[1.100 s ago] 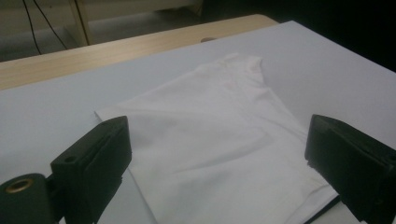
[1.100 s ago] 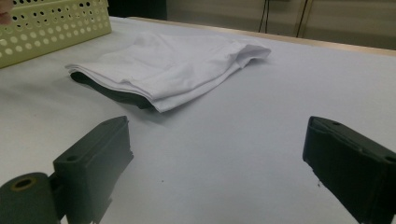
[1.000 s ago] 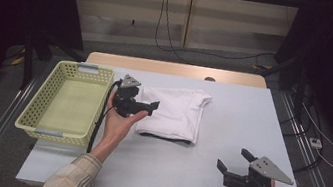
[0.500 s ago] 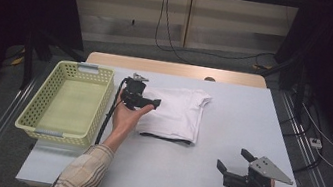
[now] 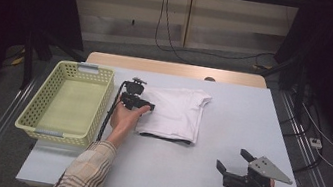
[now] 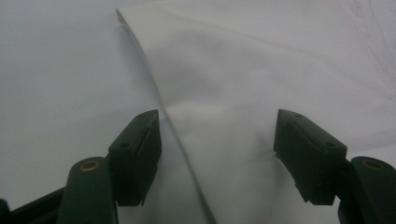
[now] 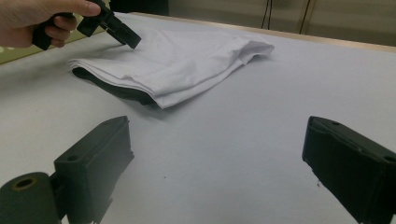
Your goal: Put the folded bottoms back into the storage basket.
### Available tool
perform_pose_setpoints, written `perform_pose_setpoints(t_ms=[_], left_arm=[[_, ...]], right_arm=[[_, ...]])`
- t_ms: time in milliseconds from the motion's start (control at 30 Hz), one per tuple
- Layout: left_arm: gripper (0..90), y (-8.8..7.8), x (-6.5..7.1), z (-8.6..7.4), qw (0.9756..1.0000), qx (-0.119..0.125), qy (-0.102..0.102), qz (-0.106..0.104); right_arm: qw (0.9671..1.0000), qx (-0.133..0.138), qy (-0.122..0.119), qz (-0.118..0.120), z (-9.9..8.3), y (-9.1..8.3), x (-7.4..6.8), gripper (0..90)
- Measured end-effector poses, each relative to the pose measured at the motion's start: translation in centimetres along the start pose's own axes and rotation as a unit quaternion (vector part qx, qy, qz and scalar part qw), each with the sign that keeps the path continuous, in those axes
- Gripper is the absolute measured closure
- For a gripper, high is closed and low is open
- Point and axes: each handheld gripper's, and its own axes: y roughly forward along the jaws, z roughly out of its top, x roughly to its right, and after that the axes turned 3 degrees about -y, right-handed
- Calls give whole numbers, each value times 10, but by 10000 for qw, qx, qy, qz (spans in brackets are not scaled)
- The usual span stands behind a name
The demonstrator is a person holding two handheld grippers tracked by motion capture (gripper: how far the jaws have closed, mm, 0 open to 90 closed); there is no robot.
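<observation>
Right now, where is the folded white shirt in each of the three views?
High view: the white shirt lies at the table's middle, right of the yellow basket.
Left gripper view: its folded edge runs up between the open jaws.
Right gripper view: upper middle.
Shared landmark: the left gripper at the shirt's edge.

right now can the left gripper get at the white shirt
Probably yes: the left gripper sits at the shirt edge, jaws just closing with the fold between them, not yet pinched. Nothing blocks it.
</observation>
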Motion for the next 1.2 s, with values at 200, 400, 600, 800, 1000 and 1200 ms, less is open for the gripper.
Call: perform_pose_setpoints(t_ms=[200,400,600,800,1000,1200], left_arm=[[420,-1,1,0,9999,-59,-159,29],[634,-4,2,-1,9986,-314,-204,-380],[778,-3,2,-3,9979,-353,-188,-503],[727,1,7,-2,9985,-180,-201,-481],[808,4,12,-2,9977,-192,-89,-648],[850,4,12,-2,9979,-139,-88,-626]], right_arm=[[10000,-26,-12,34,0,0,-1,78],[10000,-44,1,38,0,1,-1,78],[10000,-48,-1,43,0,1,-1,78],[10000,-50,2,40,0,1,-1,78],[10000,-53,-2,45,0,1,-1,79],[10000,-52,-2,41,0,1,-1,81]])
